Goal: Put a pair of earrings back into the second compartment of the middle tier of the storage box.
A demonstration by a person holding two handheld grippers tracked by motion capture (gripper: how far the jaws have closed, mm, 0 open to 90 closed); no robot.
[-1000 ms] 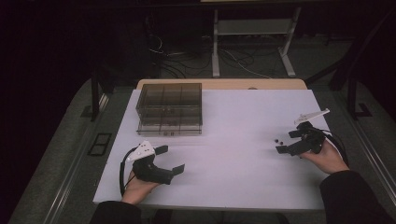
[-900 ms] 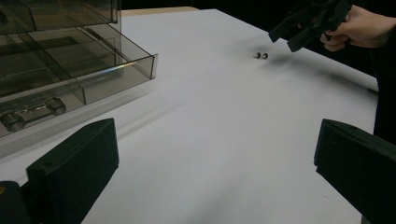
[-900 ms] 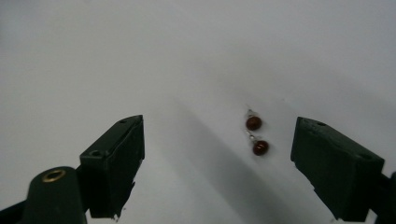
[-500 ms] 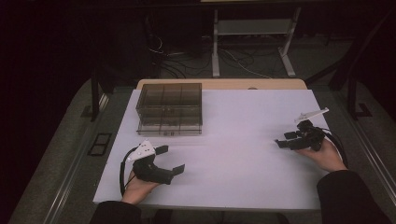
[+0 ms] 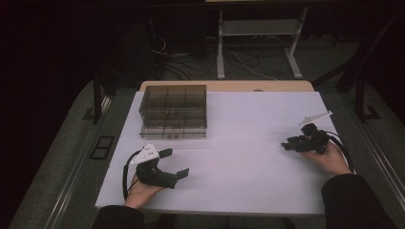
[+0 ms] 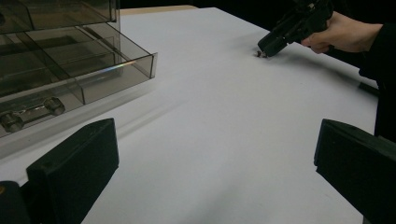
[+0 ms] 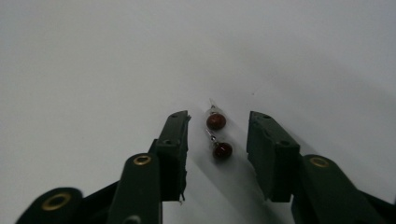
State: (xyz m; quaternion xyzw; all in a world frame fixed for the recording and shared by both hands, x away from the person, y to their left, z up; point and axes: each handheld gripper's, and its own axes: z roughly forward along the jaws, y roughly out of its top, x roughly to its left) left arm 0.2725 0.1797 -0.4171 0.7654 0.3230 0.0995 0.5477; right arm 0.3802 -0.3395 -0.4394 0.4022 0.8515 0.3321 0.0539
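Note:
Two small dark red beads on thin wire stems, one (image 7: pixel 216 121) just beyond the other (image 7: pixel 222 150), lie on the white table (image 5: pixel 248 124). My right gripper (image 7: pixel 218 117) is lowered over them at the table's right side (image 5: pixel 285 144). Its jaws have just been closing. The beads sit in the gap, with bare table between them and each pad, so the gripper is open. From the left gripper view the beads (image 6: pixel 258 54) are a speck under the right gripper's tip (image 6: pixel 267 45). My left gripper (image 5: pixel 175 162) rests wide open near the front left (image 6: pixel 215 172), holding nothing.
A smoky clear drawer box (image 5: pixel 173 109) stands at the back left, its bottom drawer (image 6: pixel 116 70) pulled out toward me. Bare white tabletop lies between the two hands. Beyond the table are a dark floor, cables and a metal stand (image 5: pixel 258 33).
The right gripper's jaws have narrowed around the spot where the beads lie. The left hand and gripper have stayed where they were.

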